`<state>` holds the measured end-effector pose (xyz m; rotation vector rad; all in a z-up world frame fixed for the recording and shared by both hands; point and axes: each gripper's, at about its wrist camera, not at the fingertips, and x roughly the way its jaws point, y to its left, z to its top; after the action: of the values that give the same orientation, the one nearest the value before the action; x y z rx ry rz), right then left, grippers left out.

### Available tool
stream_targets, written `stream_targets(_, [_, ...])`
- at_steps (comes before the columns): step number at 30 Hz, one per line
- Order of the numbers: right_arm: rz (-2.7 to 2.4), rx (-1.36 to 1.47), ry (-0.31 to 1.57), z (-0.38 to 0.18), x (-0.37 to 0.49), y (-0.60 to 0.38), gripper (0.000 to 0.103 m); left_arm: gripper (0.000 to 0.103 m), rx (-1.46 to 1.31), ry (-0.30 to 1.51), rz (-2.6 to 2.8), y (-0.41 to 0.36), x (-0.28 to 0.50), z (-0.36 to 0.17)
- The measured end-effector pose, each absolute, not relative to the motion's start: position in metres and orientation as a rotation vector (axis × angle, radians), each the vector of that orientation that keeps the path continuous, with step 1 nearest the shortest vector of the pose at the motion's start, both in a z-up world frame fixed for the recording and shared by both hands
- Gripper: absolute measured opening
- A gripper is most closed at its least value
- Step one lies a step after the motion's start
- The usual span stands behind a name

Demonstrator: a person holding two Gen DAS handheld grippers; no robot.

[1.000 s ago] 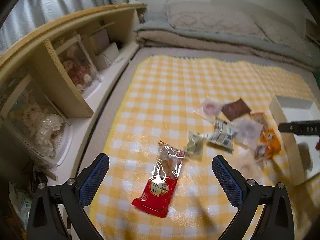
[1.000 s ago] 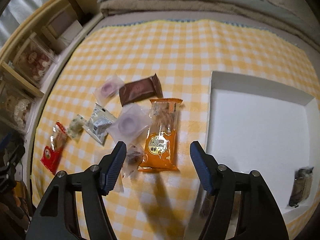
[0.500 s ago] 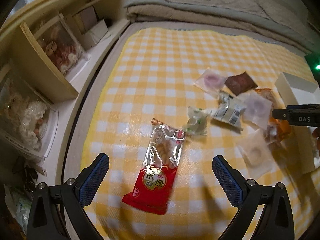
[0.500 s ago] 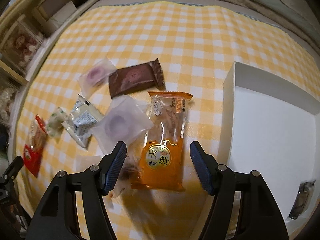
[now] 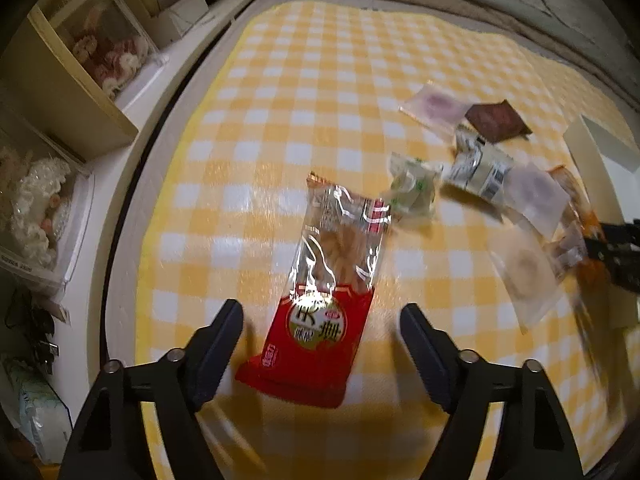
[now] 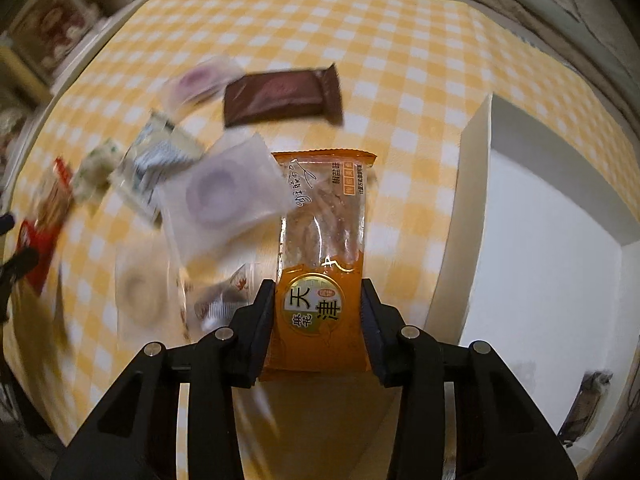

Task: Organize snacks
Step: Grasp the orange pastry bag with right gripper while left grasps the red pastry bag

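My right gripper has just been closing & now pinches the orange snack pack beside the white box, left gripper closing too, jaws still apart astride the red snack pack on the checked cloth.

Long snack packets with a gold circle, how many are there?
2. The red packet lies on the checked cloth, left of the other snacks. The orange packet is beside the white box. Another could hide underneath.
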<state>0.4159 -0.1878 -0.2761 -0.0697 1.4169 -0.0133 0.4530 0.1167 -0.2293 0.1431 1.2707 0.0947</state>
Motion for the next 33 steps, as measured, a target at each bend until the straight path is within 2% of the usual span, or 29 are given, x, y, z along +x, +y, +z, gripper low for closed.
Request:
stream_targets(3, [0.02, -0.097, 1.432, -0.275, 0.396, -0.186, 0.041, 0.063, 0.125, 1.294, 0.079, 0.117, 0.453, -0.23])
stream_targets(6, [0.069, -0.082, 1.459, -0.274, 0.375, -0.181, 0.041, 0.059, 0.106, 1.317, 0.04, 0.115, 0.449, -0.228])
stream_targets(13, [0.198, -0.111, 1.568, -0.275, 0.327, -0.167, 0.041, 0.059, 0.101, 1.362, -0.076, 0.098, 0.441, -0.223])
stream_targets(17, [0.244, -0.09, 1.589, -0.274, 0.308, -0.157, 0.047, 0.064, 0.086, 1.341, -0.045, 0.097, 0.445, -0.22])
stream_targets(19, [0.227, -0.056, 1.574, -0.274, 0.31, -0.158, 0.05, 0.069, 0.053, 1.336, 0.001, 0.1, 0.449, -0.222])
stream_targets(26, [0.165, -0.028, 1.572, -0.287, 0.342, -0.164, 0.05, 0.067, -0.078, 1.325, 0.12, 0.108, 0.467, -0.229])
stream_targets(33, [0.172, -0.087, 1.581, -0.299, 0.358, -0.141, 0.047, 0.042, -0.16, 1.349, 0.164, 0.114, 0.477, -0.239])
